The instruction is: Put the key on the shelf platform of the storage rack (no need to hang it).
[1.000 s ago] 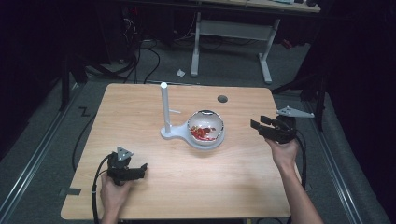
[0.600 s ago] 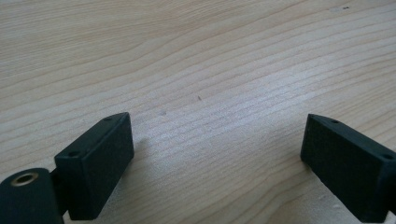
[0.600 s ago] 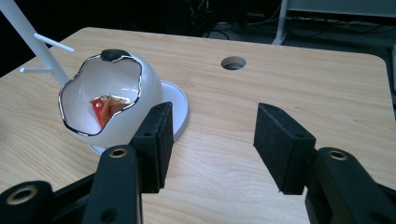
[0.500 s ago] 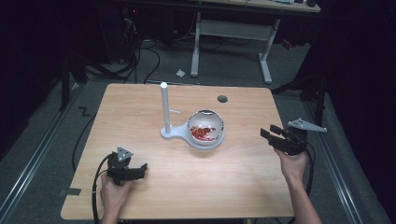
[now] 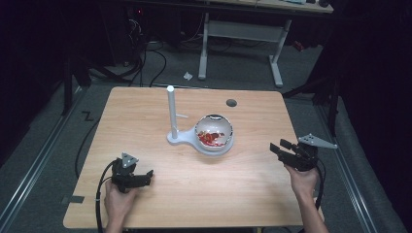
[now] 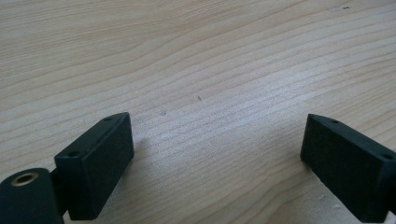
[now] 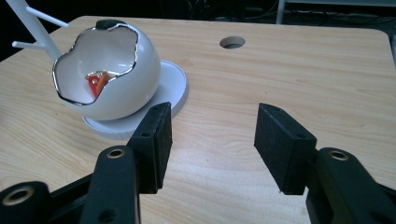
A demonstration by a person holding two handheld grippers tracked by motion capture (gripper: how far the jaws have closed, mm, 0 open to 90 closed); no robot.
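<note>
Pulling back from the egg-shaped bowl (image 5: 214, 133), the right gripper (image 5: 283, 147) — jaws apart, empty — now sits well clear, suggesting release; left gripper (image 5: 144, 176) open too.

The high view looks forward and down over the whole counter (image 5: 160, 194). The left tongs' (image 6: 215, 154) camera sits close above bare wood, facing down. The right tongs' (image 7: 210, 140) camera looks low across the counter toward the white bowl (image 7: 109, 77), which the high view shares.
</note>
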